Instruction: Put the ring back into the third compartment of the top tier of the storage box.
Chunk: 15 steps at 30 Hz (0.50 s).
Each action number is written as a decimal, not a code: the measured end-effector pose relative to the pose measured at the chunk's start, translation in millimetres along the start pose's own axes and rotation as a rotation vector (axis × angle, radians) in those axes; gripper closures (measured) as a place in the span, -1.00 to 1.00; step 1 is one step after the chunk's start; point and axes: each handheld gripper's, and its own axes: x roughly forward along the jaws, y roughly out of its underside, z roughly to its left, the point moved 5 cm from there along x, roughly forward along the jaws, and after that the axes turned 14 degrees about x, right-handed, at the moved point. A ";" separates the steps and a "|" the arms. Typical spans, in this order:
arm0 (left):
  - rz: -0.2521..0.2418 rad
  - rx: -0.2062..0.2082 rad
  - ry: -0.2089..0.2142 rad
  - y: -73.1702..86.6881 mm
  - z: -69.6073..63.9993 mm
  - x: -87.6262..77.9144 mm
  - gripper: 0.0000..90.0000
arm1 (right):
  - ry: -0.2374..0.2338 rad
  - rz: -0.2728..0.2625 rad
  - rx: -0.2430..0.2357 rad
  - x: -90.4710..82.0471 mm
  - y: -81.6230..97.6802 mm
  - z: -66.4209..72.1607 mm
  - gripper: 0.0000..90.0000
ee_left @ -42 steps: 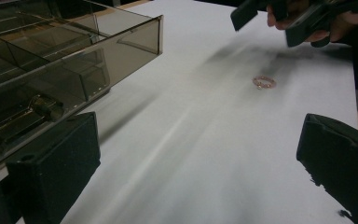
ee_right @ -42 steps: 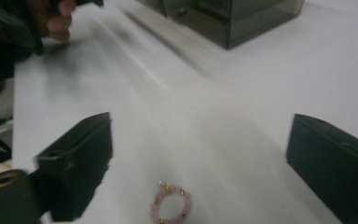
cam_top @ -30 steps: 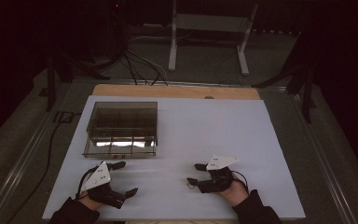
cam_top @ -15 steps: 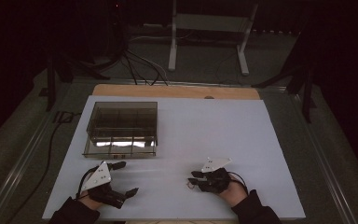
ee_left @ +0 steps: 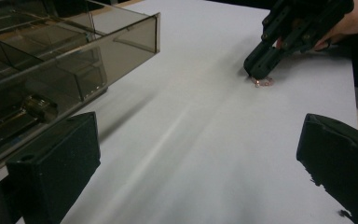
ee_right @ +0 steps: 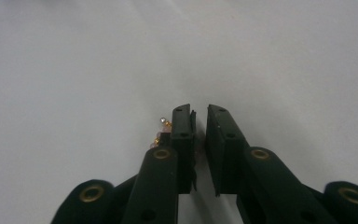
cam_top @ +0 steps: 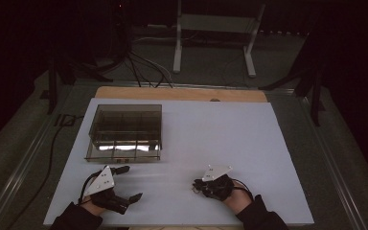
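one small beaded chain (ee_left: 263, 82), pinkish-gold, lies on the white table (cam_top: 230, 139) near its front edge, right of centre. the right hand-held gripper (ee_right: 198, 122) is tipped down onto it, jaws nearly together with only a thin slit between them; the beads (ee_right: 161, 131) show just beside the outer face of one jaw, so whether any part is pinched i cannot tell. the left hand-held gripper (cam_top: 127, 183) rests near the front left corner with its jaws wide apart and nothing between them. just behind it stands a smoky clear plastic box (cam_top: 126, 132) split into compartments, with something shiny in a front one. a strip of wood (cam_top: 182, 93) edges the table's far side. beyond that the room is dark, with loose cables (cam_top: 141, 67) and a white metal stand (cam_top: 215, 36) on the grey floor.
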 end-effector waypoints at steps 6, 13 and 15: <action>0.005 0.004 0.002 0.0 -0.7 0.8 -0.99 | 0.000 0.007 0.008 0.2 0.1 1.3 0.93; 0.010 0.003 0.002 0.9 -0.1 1.4 -0.99 | -0.001 0.010 0.016 0.1 -0.5 1.2 0.94; 0.012 0.004 0.003 1.1 -0.2 1.5 -0.99 | 0.000 0.010 0.015 0.1 -0.6 1.1 0.94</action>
